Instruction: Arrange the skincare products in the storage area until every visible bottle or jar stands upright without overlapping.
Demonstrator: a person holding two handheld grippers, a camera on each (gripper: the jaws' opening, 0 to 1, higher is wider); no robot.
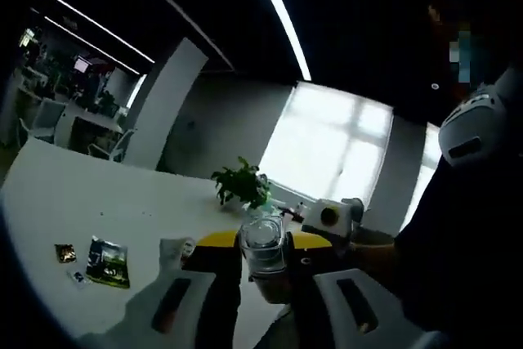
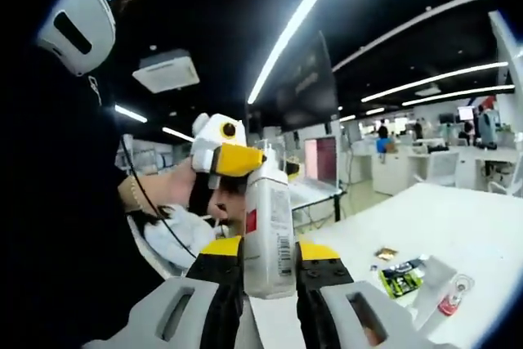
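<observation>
White cylindrical bottle point(image 2: 268, 230) clamped upright in right tool point(image 2: 270, 271), left tool point(image 1: 263, 261) gripping its clear cap point(image 1: 262, 239)

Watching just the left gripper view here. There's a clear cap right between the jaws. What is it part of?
Observer: The clear cap tops a white bottle with a red patch and a barcode on its label.
Operator: Is only the left gripper holding it?
Observer: No. The right gripper clamps the bottle's body between its yellow-tipped jaws.
Operator: Anything on the table I'm missing?
Observer: Yes. A small clear item with a red end lies on the white table, near the green packet. I can't tell what it is.
</observation>
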